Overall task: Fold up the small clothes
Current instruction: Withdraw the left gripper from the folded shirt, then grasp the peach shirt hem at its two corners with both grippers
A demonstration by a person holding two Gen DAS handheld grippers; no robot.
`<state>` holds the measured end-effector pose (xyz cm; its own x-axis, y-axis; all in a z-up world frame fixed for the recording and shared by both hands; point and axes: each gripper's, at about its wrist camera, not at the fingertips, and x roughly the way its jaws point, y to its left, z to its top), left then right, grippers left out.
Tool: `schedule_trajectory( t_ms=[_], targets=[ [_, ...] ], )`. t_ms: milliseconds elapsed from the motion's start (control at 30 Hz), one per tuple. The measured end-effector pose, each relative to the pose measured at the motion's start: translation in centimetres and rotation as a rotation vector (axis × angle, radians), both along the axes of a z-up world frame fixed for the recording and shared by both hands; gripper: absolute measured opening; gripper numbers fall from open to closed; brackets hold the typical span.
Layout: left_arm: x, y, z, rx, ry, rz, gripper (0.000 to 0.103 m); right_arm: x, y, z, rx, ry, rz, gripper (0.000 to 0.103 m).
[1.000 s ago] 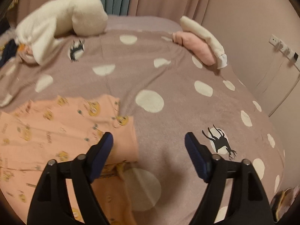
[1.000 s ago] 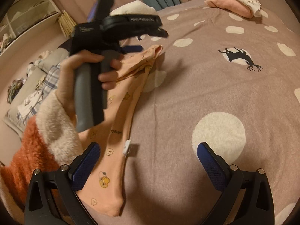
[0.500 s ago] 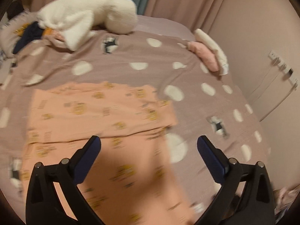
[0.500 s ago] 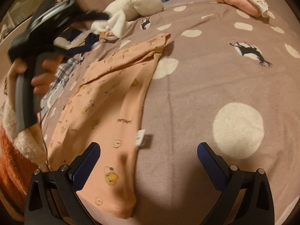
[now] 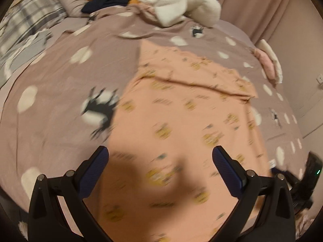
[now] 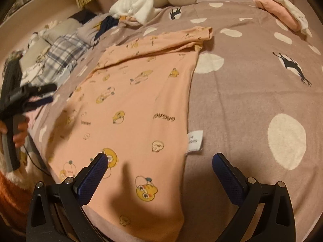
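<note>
Below both spread, empty jaws, the peach shirt (image 6: 139, 109) is lying part-folded, so left gripper (image 5: 160, 164) and right gripper (image 6: 159, 167) are needing to pinch its edge next.

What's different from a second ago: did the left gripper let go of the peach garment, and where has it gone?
Yes. The left gripper released the peach duck-print garment, its fingers having just been opening, and swung away to the garment's left edge. The folded-over sleeve now lies flat across the top. The right gripper is open as before, and the folded pink-and-cream clothes have not moved.
</note>
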<state>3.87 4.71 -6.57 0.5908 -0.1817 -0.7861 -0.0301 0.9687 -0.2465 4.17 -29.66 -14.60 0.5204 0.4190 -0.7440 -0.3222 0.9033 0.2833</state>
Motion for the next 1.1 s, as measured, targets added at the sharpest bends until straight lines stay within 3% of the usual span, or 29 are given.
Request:
schedule_trajectory(
  t_ms=[100, 233, 333, 467, 633, 833, 967, 1100],
  targets=[
    [-1.9, 1.0, -1.1, 0.019, -0.009, -0.024, 0.103, -0.5, 0.5, 0.0, -0.049, 0.001, 0.012, 0.102],
    [-3.2, 2.0, -3.2, 0.01, 0.021, -0.06, 0.103, -0.7, 0.4, -0.2, -0.042, 0.013, 0.008, 0.102],
    [-3.6, 3.2, -5.0, -0.111, 0.046, -0.044, 0.103, -1.1, 0.3, -0.4, -0.029, 0.017, 0.005, 0.102],
    [-4.7, 3.1, -4.8, -0.116, 0.012, -0.094, 0.103, -1.8, 0.2, -0.5, -0.026, 0.021, -0.003, 0.102],
    [-5.4, 4.1, -5.5, -0.21, -0.002, -0.091, 0.103, -2.2, -0.3, -0.9, 0.01, 0.03, -0.011, 0.102],
    [-5.5, 5.0, -5.5, -0.338, 0.023, -0.166, 0.102, -1.4, -0.9, -1.2, 0.087, 0.085, -0.056, 0.103],
    [-5.9, 5.4, -5.7, -0.442, 0.048, -0.212, 0.102, -1.4, 0.1, -1.3, 0.022, 0.101, -0.054, 0.103],
    [-6.8, 5.0, -5.6, -0.423, 0.054, -0.259, 0.102, -1.5, 1.5, -1.4, -0.058, 0.099, -0.079, 0.103]
  ],
)
